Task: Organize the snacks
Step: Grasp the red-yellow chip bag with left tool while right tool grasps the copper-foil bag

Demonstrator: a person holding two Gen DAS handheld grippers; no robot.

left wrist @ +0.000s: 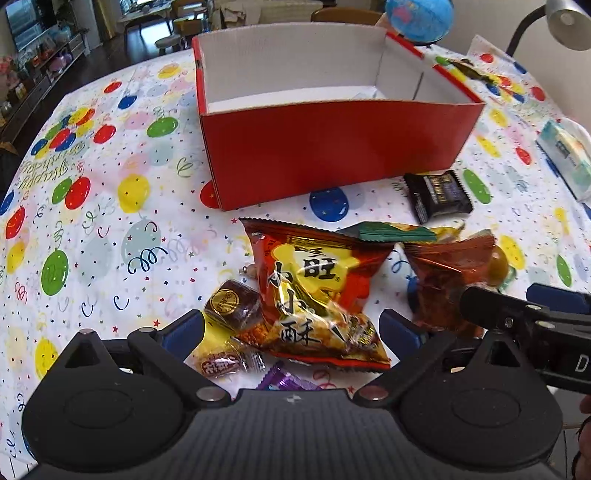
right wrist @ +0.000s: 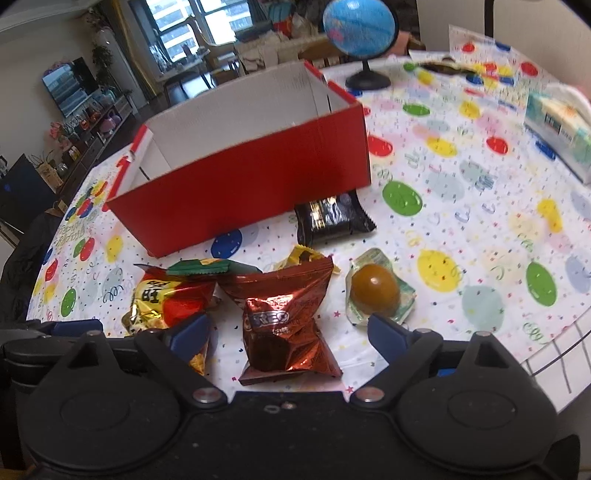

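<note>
An open red cardboard box [left wrist: 332,147] with a white inside stands on the balloon-print tablecloth. In front of it lies a heap of snacks. My left gripper [left wrist: 293,328] is open, low over a red and yellow snack bag [left wrist: 314,291] that lies between its blue pads without touching them. A round brown candy [left wrist: 232,304] sits by the left pad. My right gripper [right wrist: 290,330] is open around a brown foil Oreo bag [right wrist: 288,317], pads apart from it. A brown egg in a clear pack [right wrist: 375,295] lies just beyond its right finger.
A black packet [right wrist: 332,218] lies against the red box [right wrist: 240,177]. A green wrapper [left wrist: 388,232], a small red candy [left wrist: 229,363] and a purple wrapper [left wrist: 288,380] are in the heap. A tissue pack [right wrist: 557,129] and a globe [right wrist: 358,33] stand at the back right.
</note>
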